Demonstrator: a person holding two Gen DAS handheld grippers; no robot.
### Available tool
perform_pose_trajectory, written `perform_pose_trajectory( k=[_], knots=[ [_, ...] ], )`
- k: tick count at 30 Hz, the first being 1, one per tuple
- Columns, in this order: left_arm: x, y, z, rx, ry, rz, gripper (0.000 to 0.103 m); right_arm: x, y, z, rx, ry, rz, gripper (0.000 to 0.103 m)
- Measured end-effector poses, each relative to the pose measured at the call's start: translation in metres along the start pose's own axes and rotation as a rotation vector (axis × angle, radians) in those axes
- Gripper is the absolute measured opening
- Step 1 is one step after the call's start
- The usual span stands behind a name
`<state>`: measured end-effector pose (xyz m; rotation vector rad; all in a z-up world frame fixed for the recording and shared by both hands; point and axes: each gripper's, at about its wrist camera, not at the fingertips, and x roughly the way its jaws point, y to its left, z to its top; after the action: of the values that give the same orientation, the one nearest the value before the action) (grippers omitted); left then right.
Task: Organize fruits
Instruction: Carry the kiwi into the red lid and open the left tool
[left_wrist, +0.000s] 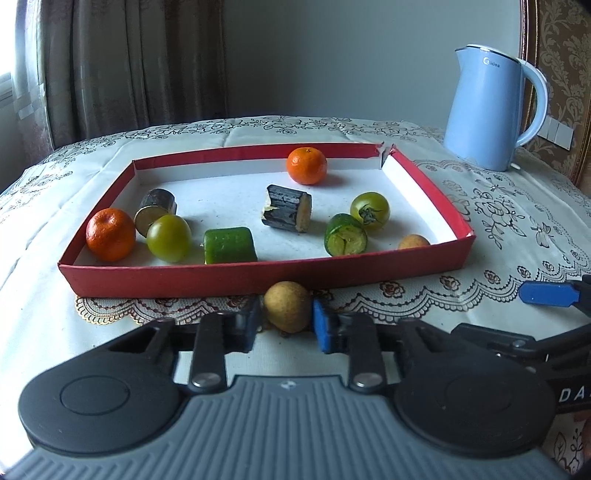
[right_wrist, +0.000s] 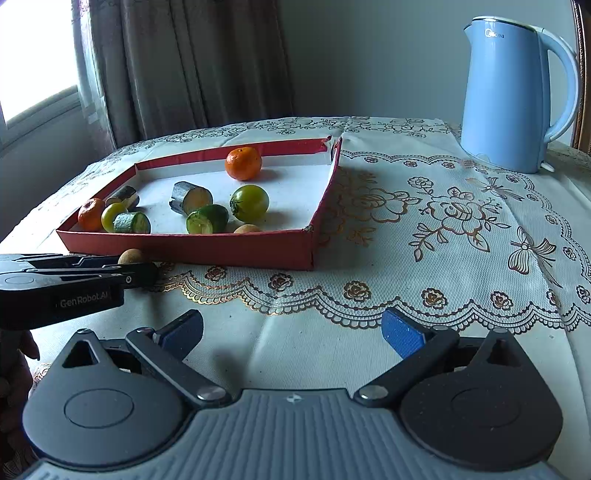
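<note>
A small brown round fruit (left_wrist: 286, 306) rests on the tablecloth just in front of the red tray's near wall (left_wrist: 258, 277). My left gripper (left_wrist: 284, 325) is shut on it, one blue pad pressing each side. The tray holds two oranges (left_wrist: 306, 165), two green tomatoes (left_wrist: 370, 209), two green cucumber pieces (left_wrist: 229, 245), two dark eggplant pieces (left_wrist: 288, 212) and a second brown fruit (left_wrist: 413, 242) in its near right corner. My right gripper (right_wrist: 291, 328) hovers open and empty over bare cloth, to the right of the left gripper (right_wrist: 136, 271).
A light blue kettle (right_wrist: 517, 96) stands at the back right of the table. A lace-patterned cloth (right_wrist: 443, 221) covers the table. Curtains and a window are behind on the left. A hand (right_wrist: 14, 369) shows at the left edge of the right wrist view.
</note>
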<state>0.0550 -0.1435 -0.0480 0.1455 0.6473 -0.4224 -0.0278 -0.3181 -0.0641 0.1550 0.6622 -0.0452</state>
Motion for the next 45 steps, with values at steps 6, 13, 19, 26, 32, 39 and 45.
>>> perform_pose_trajectory(
  k=[6, 13, 19, 26, 32, 39, 45],
  knots=[
    [-0.002, -0.001, -0.001, 0.008, -0.005, -0.004, 0.025, 0.000, 0.000, 0.000, 0.000, 0.000, 0.000, 0.103],
    [-0.028, 0.000, -0.002, 0.001, -0.053, -0.006, 0.025, 0.000, 0.000, 0.000, -0.001, 0.000, -0.001, 0.103],
    [-0.038, 0.018, 0.033, -0.036, -0.126, 0.077, 0.025, 0.000, 0.000, 0.001, -0.005, 0.001, -0.004, 0.103],
    [-0.008, 0.030, 0.073, -0.039, -0.116, 0.196, 0.025, 0.001, 0.000, 0.001, -0.006, 0.000, -0.004, 0.103],
    [0.021, 0.036, 0.078, -0.043, -0.070, 0.226, 0.025, 0.001, 0.000, 0.001, -0.010, 0.001, -0.007, 0.103],
    [0.045, 0.035, 0.069, -0.025, -0.012, 0.245, 0.025, 0.001, 0.001, 0.000, -0.015, 0.002, -0.010, 0.103],
    [0.049, 0.035, 0.067, -0.016, -0.017, 0.249, 0.025, 0.002, 0.001, 0.000, -0.017, 0.002, -0.012, 0.103]
  ],
)
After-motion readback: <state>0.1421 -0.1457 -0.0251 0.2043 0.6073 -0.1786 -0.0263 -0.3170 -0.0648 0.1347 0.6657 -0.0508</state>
